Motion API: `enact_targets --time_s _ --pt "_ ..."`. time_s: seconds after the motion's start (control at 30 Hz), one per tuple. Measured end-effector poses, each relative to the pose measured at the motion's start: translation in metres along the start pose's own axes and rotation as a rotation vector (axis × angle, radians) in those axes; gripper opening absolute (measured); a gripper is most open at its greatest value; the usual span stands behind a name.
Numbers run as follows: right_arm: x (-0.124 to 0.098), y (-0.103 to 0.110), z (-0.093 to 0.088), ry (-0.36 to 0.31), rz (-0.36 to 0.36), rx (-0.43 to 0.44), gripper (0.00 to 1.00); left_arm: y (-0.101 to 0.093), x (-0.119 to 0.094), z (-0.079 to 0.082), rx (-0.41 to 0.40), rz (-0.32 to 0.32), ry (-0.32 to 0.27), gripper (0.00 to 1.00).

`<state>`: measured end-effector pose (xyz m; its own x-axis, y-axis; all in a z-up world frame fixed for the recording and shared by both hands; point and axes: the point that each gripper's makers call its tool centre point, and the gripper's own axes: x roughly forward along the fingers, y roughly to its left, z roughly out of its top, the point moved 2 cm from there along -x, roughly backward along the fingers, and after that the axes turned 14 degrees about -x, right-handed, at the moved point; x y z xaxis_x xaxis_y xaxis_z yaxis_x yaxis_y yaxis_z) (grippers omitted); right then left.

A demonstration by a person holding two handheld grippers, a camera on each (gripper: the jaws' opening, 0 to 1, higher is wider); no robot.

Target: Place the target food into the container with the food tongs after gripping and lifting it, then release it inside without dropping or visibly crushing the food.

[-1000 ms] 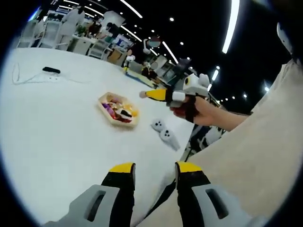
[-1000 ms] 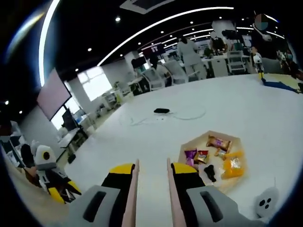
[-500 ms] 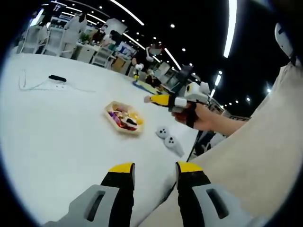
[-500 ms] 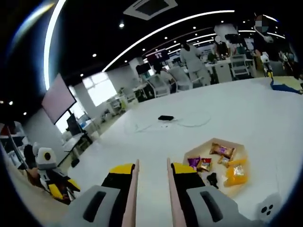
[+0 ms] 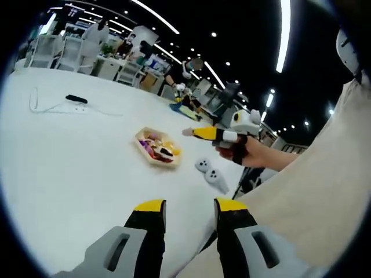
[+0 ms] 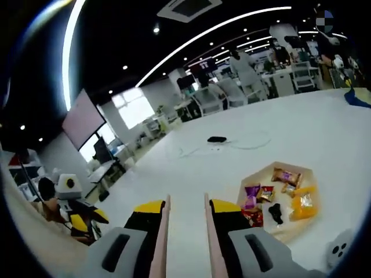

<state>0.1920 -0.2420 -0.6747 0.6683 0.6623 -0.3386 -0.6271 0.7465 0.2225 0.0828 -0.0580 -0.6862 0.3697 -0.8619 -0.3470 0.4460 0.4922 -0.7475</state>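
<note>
1. A wooden hexagonal tray (image 6: 301, 174) sits on the white surface (image 5: 69, 168), holding wrapped snacks (image 6: 261, 194) in purple, red, brown and yellow, plus a small dark piece I cannot identify.
2. Just beside the tray, toward the surface's near edge, lie two pale rounded objects with dark dots (image 5: 213, 174). Whether either is the tongs or the container I cannot tell (neither item is plainly visible).
3. Well beyond the tray, a small black device with a thin white cable (image 5: 75, 99) rests on the surface.
4. The left hand-held gripper (image 5: 186, 213) hangs over the surface's near edge, short of the tray, its yellow-tipped jaws spread with a clear gap and nothing between them.
5. The right hand-held gripper (image 6: 185, 207) points toward the tray's left side, its jaws standing slightly apart with a narrow slot and nothing in it. In the left gripper view it appears held in a hand (image 5: 246, 152) just above the dotted objects.
6. Judgement: no food is lifted, so the task seems at its start.
7. Risks from here:
   - The snacks lie packed together in the tray, so a grip could catch a neighbour.
   - The glossy wrappers could slip free mid-lift.
   - Squeezing too hard could crush the contents.
   - The dotted objects lie near the surface's edge, where a careless reach might knock them off.
</note>
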Motion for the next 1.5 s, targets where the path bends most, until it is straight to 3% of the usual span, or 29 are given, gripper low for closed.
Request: enact_targets --time_s 0.27,0.5,0.73,1.07,1.2,1.5 --pt "0.001 0.01 0.003 -0.016 0.046 -0.006 0.3 -0.006 -0.002 0.006 0.0 -0.042 -0.018 0.33" --pt "0.002 0.04 0.007 -0.038 0.203 -0.013 0.3 -0.01 -0.002 0.009 0.035 -0.061 -0.016 0.32" --pt "0.005 0.059 0.012 -0.049 0.288 -0.017 0.3 -0.013 -0.002 0.015 0.042 -0.081 -0.035 0.28" --pt "0.005 0.077 0.012 -0.049 0.352 -0.017 0.29 -0.017 0.001 0.021 0.037 -0.098 -0.059 0.25" --pt "0.003 0.085 0.011 -0.054 0.381 -0.012 0.29 -0.02 0.004 0.02 0.039 -0.115 -0.049 0.19" --pt "-0.003 0.11 0.02 -0.083 0.457 -0.005 0.29 -0.026 0.006 0.023 0.041 -0.133 -0.052 0.2"
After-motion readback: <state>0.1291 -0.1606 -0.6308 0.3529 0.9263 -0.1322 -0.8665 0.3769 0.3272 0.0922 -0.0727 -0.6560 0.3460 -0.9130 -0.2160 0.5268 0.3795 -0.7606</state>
